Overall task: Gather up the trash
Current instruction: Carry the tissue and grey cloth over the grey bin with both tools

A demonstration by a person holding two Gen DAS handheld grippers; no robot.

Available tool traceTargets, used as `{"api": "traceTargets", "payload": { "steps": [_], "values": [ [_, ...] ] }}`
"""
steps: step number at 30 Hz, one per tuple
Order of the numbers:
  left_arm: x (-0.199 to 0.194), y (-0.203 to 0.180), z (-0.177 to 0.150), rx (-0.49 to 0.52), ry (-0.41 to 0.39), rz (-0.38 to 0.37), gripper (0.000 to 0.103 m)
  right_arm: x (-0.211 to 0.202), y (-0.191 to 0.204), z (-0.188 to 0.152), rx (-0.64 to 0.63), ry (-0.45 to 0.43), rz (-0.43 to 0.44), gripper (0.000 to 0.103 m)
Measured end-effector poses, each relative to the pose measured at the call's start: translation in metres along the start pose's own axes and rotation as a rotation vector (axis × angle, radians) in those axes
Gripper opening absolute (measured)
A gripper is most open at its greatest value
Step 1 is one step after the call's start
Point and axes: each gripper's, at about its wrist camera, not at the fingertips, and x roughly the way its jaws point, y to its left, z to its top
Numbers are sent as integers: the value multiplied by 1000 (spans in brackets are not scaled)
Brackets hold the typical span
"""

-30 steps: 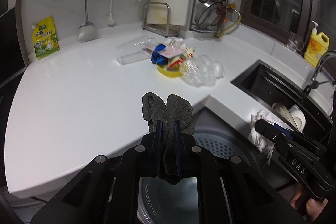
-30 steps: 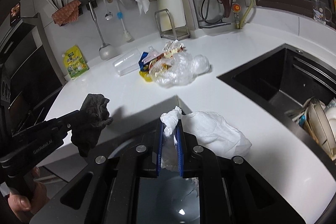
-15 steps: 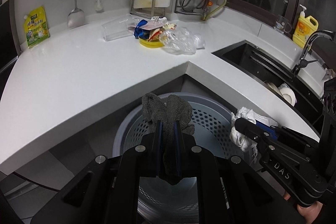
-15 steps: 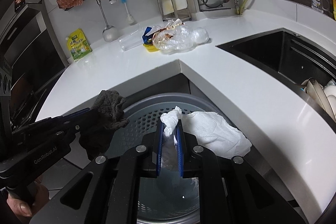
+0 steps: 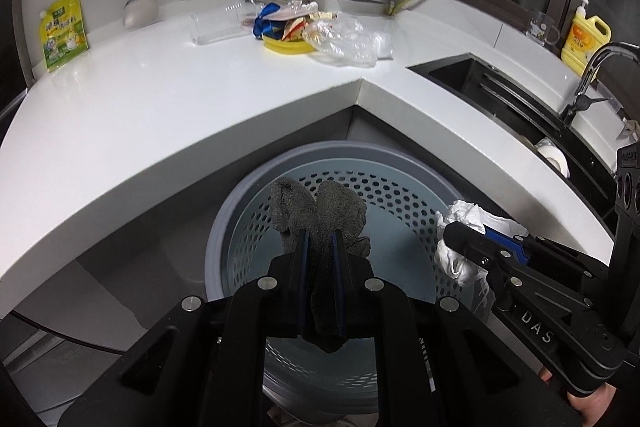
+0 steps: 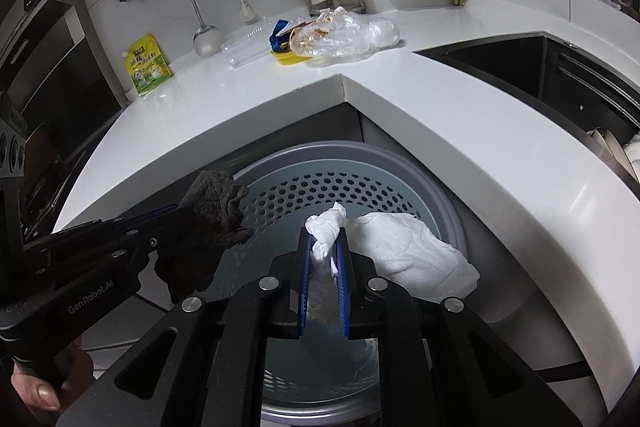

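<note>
we hold two grippers side by side over a round grey perforated bin [image 5: 400,195] that stands on the floor in the inner corner of a white l-shaped tabletop [image 5: 160,115]. the left gripper [image 5: 319,239] has its jaws clamped on a crumpled dark grey rag [image 5: 320,211], which sticks up past the tips and hangs below them. the right gripper [image 6: 324,247] has its jaws pressed together on a white paper towel [image 6: 404,251], most of which billows out to the right of the jaws.

both pieces of trash sit directly above the open mouth of the bin, so the drop lies straight down from each pair of jaws. the rag hangs near the middle of the opening. the towel is nearer the right rim, and in our judgement its loose flap could catch on that rim.

far across the tabletop, well apart from both grippers, more trash waits: a clear plastic bag [image 5: 348,39], a yellow dish [image 5: 286,45] with wrappers, and a clear plastic cup [image 5: 220,23] lying on its side.
</note>
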Motion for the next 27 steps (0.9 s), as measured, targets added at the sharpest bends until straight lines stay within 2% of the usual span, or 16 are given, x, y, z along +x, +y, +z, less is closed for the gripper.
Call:
{"api": "traceTargets", "payload": {
  "steps": [16, 27],
  "values": [
    [17, 5, -8, -13, 71, -14, 12, 13, -3, -4, 14, 39, 3, 12],
    [20, 10, -11, -27, 91, -9, 12, 15, -7, -4, 23, 40, 0, 13]
  ]
}}
